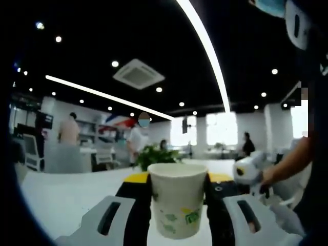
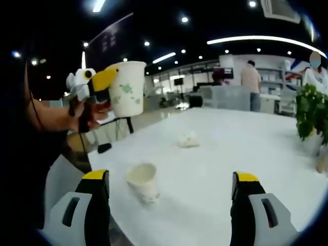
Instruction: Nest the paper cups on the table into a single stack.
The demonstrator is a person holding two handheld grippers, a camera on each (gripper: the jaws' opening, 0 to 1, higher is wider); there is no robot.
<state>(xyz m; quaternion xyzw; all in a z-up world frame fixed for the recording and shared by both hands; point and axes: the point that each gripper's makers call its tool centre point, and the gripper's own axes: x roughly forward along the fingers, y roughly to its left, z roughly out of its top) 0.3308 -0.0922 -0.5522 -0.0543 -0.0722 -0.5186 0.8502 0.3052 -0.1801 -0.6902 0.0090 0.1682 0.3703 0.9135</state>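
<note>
1. Spreading wide, the right gripper (image 2: 171, 187) hovers over the white table (image 2: 246, 148), near its edge.
2. A second paper cup (image 2: 143, 181) stands between its jaws, untouched.
3. The left gripper (image 1: 177, 197) pinches the raised paper cup (image 1: 177, 199).

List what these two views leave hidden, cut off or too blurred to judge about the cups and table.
- Held cup, left gripper view: base cut off by the bottom edge, sides covered by the jaws.
- Table cup, right gripper view: inside hidden by its tilt, print blurred.
- Small white lump, right gripper view: too small and blurred to identify.
- Table, right gripper view: near edge hidden behind the right gripper.
</note>
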